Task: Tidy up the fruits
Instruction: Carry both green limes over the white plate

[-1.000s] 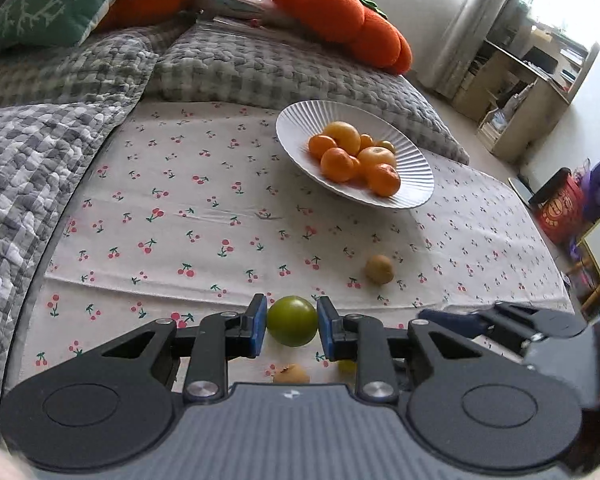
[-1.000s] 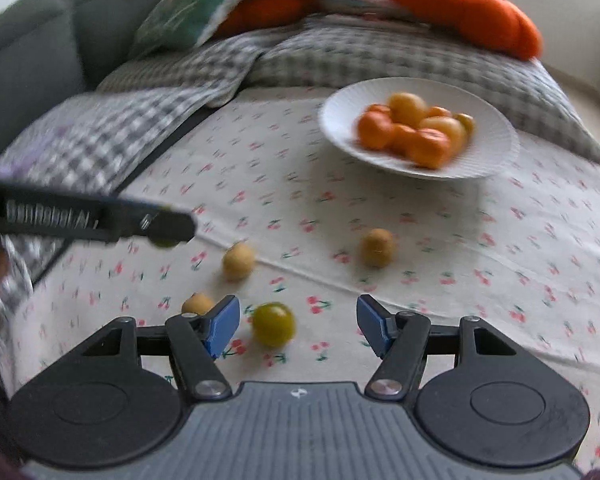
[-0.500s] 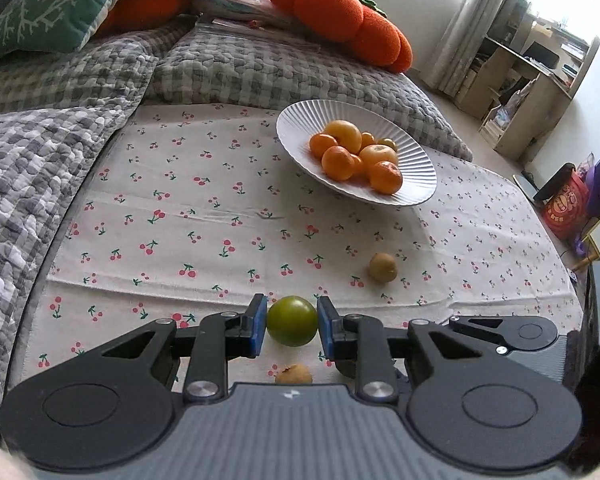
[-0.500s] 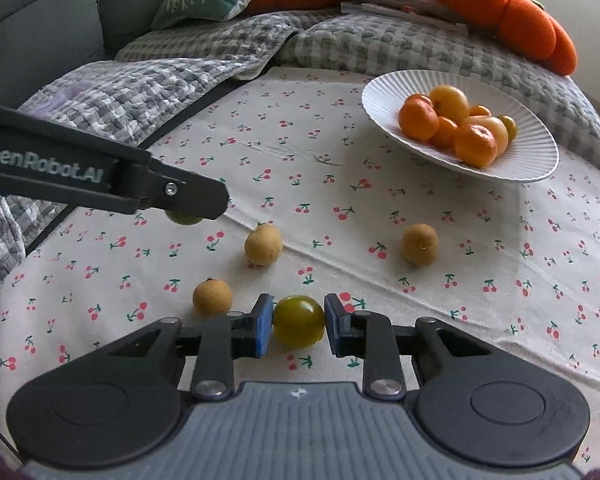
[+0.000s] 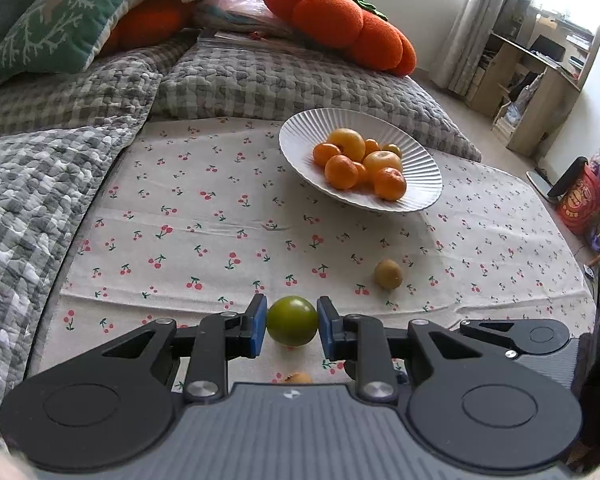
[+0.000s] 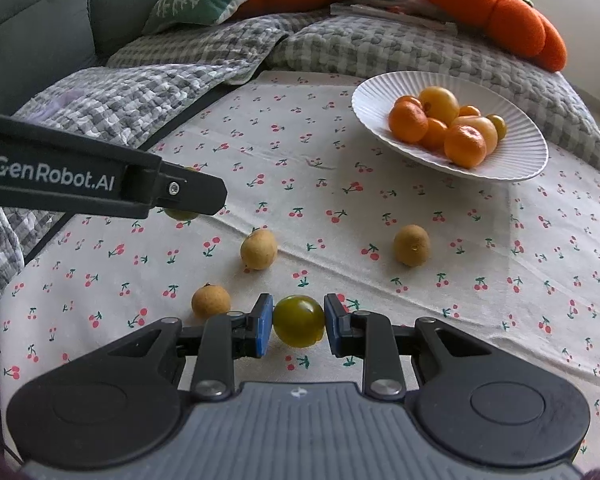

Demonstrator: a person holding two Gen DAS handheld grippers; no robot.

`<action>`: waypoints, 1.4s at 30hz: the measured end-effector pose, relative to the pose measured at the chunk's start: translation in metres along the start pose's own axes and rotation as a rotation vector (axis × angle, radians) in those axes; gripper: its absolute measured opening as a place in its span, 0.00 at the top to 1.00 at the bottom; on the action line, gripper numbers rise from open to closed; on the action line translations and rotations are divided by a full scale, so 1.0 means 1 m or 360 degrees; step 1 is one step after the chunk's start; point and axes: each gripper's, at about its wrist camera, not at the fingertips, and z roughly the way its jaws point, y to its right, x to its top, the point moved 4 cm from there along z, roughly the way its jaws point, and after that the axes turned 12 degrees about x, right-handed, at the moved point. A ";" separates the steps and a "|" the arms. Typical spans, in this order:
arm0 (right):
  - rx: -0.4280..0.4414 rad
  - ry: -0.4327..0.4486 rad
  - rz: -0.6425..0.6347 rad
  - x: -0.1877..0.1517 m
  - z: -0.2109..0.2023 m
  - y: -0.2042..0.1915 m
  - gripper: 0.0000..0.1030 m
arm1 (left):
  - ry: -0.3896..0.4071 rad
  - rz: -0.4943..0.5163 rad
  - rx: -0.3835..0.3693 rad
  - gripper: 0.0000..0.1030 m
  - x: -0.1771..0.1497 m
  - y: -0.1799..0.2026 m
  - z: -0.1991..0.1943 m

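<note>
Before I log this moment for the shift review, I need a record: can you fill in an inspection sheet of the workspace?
Surface: cherry-print cloth spread over a grey checked quilt.
Job's things: white ribbed plate holding orange and yellow fruit; three brown fruits loose on the cloth.
Clutter: nothing seen.
Grippers: left gripper shut on a green fruit; right gripper shut on a yellow-green fruit.
Cables: nothing seen.
Surroundings: orange plush cushion, green patterned pillow, curtain and wooden desk.
</note>
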 end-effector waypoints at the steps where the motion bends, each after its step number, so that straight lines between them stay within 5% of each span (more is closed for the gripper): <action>1: 0.0002 0.0008 0.0023 0.001 -0.002 0.002 0.76 | 0.0003 -0.0001 0.0004 0.81 0.000 0.001 -0.002; 13: 0.0035 0.0235 0.0304 0.018 -0.070 0.025 0.76 | 0.0008 -0.0099 0.0129 0.81 0.003 0.005 -0.032; 24: 0.0068 0.0484 0.0701 0.022 -0.128 0.061 0.76 | 0.0142 -0.0125 0.0018 0.81 0.032 0.029 -0.104; 33: 0.0059 0.0574 0.0950 0.027 -0.142 0.084 0.76 | 0.0084 -0.0169 -0.0116 0.81 0.039 0.018 -0.079; 42: -0.0067 0.0535 0.0743 0.070 -0.134 0.115 0.76 | 0.0087 -0.0113 -0.0066 0.80 0.081 0.021 -0.038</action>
